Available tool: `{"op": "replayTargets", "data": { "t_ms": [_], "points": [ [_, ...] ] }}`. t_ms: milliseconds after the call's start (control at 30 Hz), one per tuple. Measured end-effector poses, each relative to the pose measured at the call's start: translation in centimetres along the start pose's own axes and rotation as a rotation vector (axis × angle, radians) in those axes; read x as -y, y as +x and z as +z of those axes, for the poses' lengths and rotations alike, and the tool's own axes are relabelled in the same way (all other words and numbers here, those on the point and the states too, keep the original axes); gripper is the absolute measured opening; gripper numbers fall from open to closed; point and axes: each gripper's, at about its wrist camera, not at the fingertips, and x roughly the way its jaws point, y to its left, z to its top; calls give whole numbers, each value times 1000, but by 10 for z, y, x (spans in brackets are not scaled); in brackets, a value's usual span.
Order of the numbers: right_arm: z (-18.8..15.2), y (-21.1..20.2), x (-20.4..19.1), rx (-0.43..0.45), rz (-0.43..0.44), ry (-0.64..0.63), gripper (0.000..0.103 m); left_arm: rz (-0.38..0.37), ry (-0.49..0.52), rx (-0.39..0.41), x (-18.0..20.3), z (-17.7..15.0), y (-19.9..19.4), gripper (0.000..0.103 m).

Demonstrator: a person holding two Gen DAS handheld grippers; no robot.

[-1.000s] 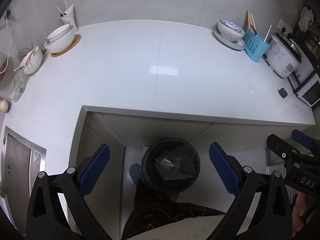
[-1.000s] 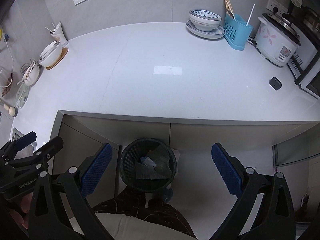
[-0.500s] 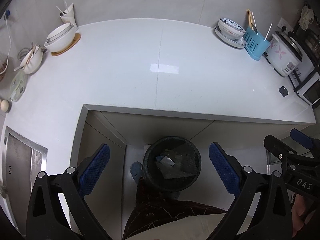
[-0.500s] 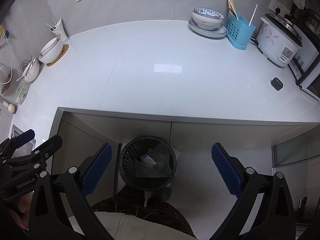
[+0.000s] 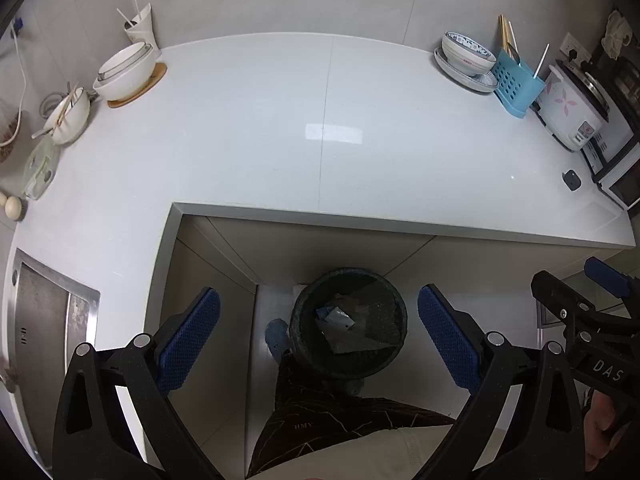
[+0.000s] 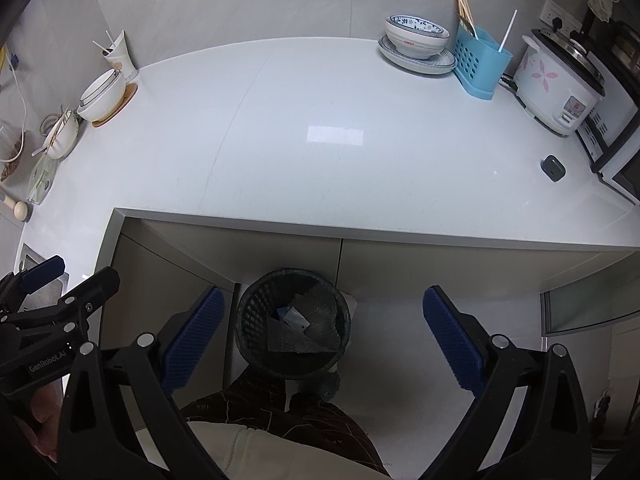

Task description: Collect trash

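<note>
Below the left gripper (image 5: 318, 338), whose jaws stand wide apart and empty, a round dark bin (image 5: 348, 322) stands upright on the floor under the white table (image 5: 320, 120), mouth upward, holding scraps of trash (image 5: 334, 316). Seen from the right gripper (image 6: 322, 338), jaws likewise spread and empty, the same bin (image 6: 294, 324) sits beside a trouser leg (image 6: 280, 408), the trash (image 6: 296, 318) lying flat inside.
</note>
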Motion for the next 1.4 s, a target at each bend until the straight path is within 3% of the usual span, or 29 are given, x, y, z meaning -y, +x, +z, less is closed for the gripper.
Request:
{"op": "replayTargets", "data": {
  "t_ms": [1400],
  "points": [
    [-4,-2,0,-1,5,-9,95,-9,-4,7,-3,-5,-4,97]
  ]
}}
